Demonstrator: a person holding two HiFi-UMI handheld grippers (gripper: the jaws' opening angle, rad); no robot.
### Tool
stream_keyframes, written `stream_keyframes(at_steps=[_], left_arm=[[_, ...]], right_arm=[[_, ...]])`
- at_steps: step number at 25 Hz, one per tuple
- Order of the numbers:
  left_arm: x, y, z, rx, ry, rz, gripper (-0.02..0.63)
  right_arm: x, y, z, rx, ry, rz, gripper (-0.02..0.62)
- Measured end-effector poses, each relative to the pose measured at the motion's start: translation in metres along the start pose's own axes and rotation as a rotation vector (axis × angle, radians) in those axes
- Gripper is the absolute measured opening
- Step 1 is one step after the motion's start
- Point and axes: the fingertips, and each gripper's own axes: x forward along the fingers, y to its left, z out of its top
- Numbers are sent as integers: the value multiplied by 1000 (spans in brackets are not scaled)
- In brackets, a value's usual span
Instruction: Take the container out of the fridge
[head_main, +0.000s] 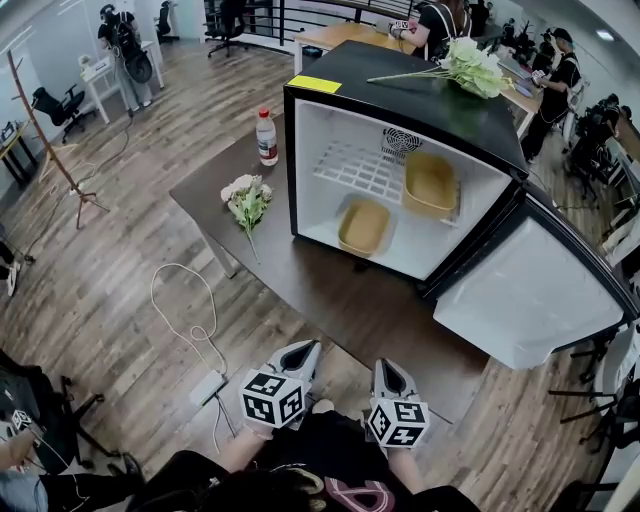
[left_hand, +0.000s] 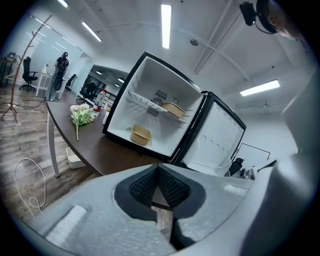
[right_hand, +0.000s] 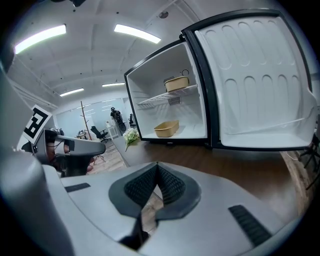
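The lower container (head_main: 364, 226), a tan tub, is seen lying on the floor of the open fridge (head_main: 400, 95), towards its left side. An upper container (head_main: 430, 184) of the same colour is set on the wire shelf (head_main: 365, 170), farther right. Both are well apart from the claws, which are held side by side at about the near edge of the table (head_main: 330, 290), with a stretch of dark tabletop between them and the fridge. The left claw (head_main: 303, 350) is closed completely, its ribbed pads pressed together with nothing gripped between them. The right claw (head_main: 387, 370) is likewise closed and empty. Both are pointed towards the fridge opening. The fridge is stood on the far right part of the table, and its door (head_main: 530, 290) is swung wide to the right. A bunch of white flowers (head_main: 247, 200) is laid on the table just left of the fridge, and a red-capped bottle (head_main: 266, 137) is stood farther back. A second bunch (head_main: 470, 65) is laid on the fridge top.
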Motion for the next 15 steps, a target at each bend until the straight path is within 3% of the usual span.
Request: stream_keyframes(at_steps=[3,15], left_arm=[[4,9,0,-9,9,18,8],[52,50,45,-52,26,-46,9]], right_arm=[[5,2,1,3,5,3,8],[53,0,24,52,-8,-65,8]])
